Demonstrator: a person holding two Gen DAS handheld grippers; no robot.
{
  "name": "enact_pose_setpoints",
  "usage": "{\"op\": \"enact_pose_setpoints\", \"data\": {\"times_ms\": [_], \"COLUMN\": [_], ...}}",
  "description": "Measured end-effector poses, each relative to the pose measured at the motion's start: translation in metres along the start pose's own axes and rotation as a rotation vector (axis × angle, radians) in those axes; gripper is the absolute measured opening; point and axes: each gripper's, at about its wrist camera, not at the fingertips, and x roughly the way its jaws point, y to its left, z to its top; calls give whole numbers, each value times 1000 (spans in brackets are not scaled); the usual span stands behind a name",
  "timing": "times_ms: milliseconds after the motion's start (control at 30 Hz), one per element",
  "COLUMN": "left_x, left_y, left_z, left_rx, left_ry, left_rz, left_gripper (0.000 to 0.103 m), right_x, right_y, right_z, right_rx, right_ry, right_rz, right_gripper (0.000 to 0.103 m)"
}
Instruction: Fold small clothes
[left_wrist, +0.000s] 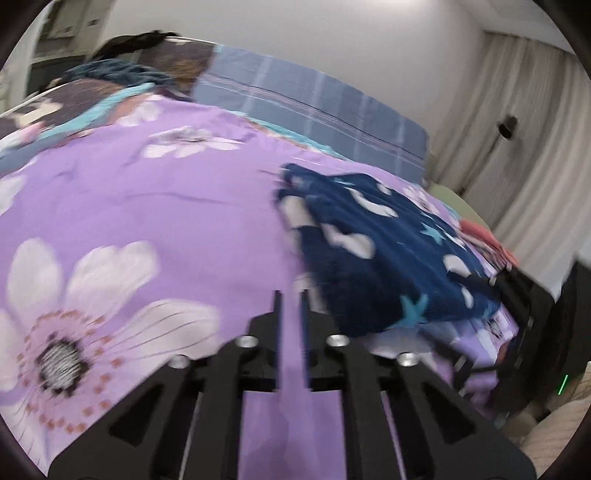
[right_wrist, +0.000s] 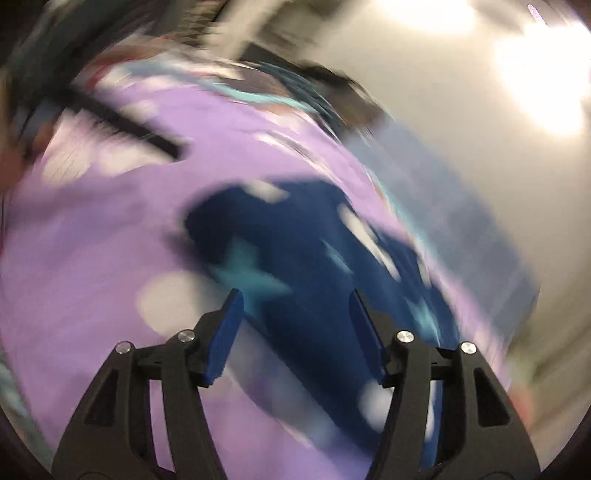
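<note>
- The left gripper (left_wrist: 291, 295) sits over the purple flowered bedspread (left_wrist: 155, 206) with its jaws drawn nearly together, only a thin strip of purple showing between them. Nothing is pinched there, so it reads as clenched on air, probably parked clear of the garment or between grips.
- From the left wrist view the small navy garment (left_wrist: 373, 251) lies on the bedspread at about two o'clock from the fingertips, just beside them without touching. Its near edge bulges up off the cover, which suggests a layer already turned over on itself, though blur keeps me from being sure.
- At three o'clock in that view, at the garment's far side, the black frame of the right gripper (left_wrist: 524, 306) comes in low, placed as if to take the opposite edge.
- In the right wrist view the right gripper (right_wrist: 295, 306) has its jaws released and standing well apart, blue pads (right_wrist: 229, 332) bare. The garment (right_wrist: 306, 258) lies at twelve o'clock, running down between and under the fingers. The picture is heavily smeared, so I cannot tell whether the pads touch cloth.
- The garment looks like soft fleece, deep blue with white crescents and pale blue stars, rumpled, not flat. It should drape and slip rather than hold a crease.
</note>
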Motion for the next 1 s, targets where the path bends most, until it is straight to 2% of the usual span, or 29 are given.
{"op": "enact_pose_setpoints", "data": {"times_ms": [33,67,133,233,267,300,367,433,533,600,667,767,800,833,900,1000], "left_x": [-3,-8,-14,-15,-14,-13,-12,-14,-12,-9,-4,1,2,3,6,16], "left_y": [5,12,21,34,37,41,45,44,46,47,47,41,38,36,33,30], "left_z": [-2,-5,-9,-12,-12,-11,-9,-5,1,4,6,8,8,9,12,19], "left_rx": [-8,-18,-35,-72,-84,-95,-111,-107,-104,-108,-111,-92,-81,-69,-65,-69], "left_ry": [-3,-8,-13,-9,-7,-6,-11,-27,-32,-26,-17,-6,-3,1,8,20], "left_rz": [21,48,71,86,88,89,87,80,84,85,74,57,50,40,19,-18], "left_gripper": [30,33,35,38,39,39,39,39,40,41,42,52,53,55,58,59], "right_x": [8,17,34,49,54,58,61,39,27,29,31,23,17,10,8,21], "right_y": [12,21,31,25,27,29,28,13,-5,-3,9,28,31,34,39,45], "right_z": [5,8,14,29,33,36,40,48,47,41,33,37,36,37,38,39], "right_rx": [-41,-72,-116,-86,-91,-103,-87,33,87,78,40,-23,-35,-47,-73,-90], "right_ry": [3,11,21,33,36,40,45,19,3,12,31,-9,-30,-61,-75,-45], "right_rz": [-1,-30,-121,-169,-167,-155,-134,-46,19,72,71,29,20,1,-26,-34], "right_gripper": [64,65,66,64,57,31,18,14,14,15,21,38,52,58,61,61]}}
